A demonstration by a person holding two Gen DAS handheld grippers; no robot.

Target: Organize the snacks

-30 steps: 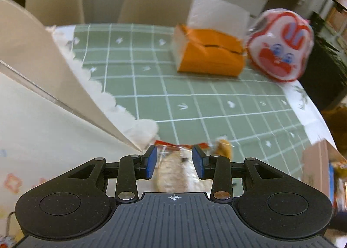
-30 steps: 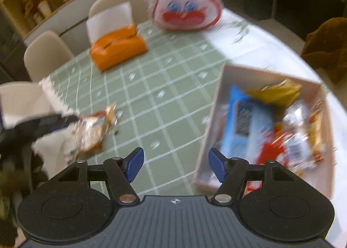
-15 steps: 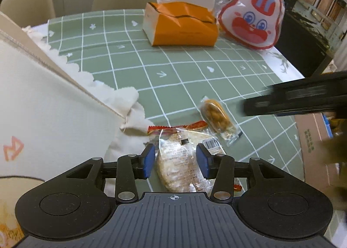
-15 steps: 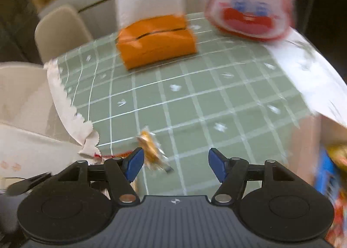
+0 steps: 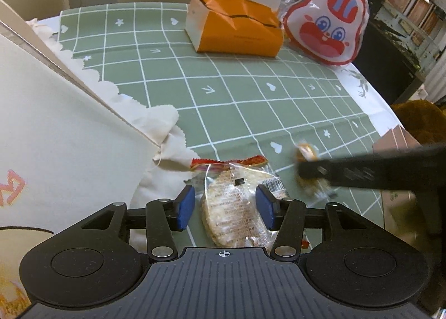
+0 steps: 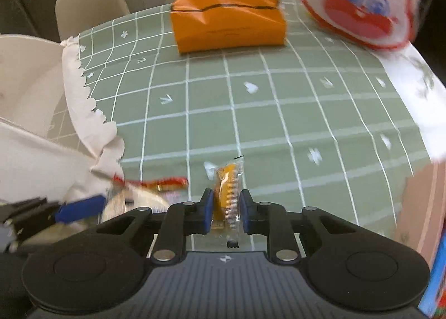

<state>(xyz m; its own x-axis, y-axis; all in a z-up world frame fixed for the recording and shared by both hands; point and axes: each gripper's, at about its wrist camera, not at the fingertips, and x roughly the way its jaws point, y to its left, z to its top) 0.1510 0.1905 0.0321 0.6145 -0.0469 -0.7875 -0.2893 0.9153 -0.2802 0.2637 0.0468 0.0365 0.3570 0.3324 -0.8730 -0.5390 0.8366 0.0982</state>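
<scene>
Right gripper [image 6: 225, 211] has just snapped closed on the small orange snack packet [image 6: 228, 193]; half a second back its jaws stood wide over the cloth with the packet lying loose ahead, now both blue pads pinch the wrapper from the sides. Packet sits low, at or just above the green checked tablecloth [image 6: 278, 112]; can't tell if it is lifted yet. From the left wrist view the same packet [image 5: 306, 151] shows blurred under the right tool's dark finger.

Left gripper [image 5: 225, 208] has just been opening: jaws now wide, rice cracker pack [image 5: 234, 207] lies between them on the table, pads clear of it on both sides. Looks like a release, so that pack is set down near the white bag [image 5: 55, 137] and its scalloped edge.

Meaning: one snack parked, next one gripped. Likely next is carrying the orange packet off, maybe to the cardboard box [image 6: 423, 207] at the right edge, which already holds snacks. Thin crinkly wrapper, could slip.

Further out, untouched: orange tissue box [image 5: 237, 31], bunny-face bag [image 5: 326, 31].
</scene>
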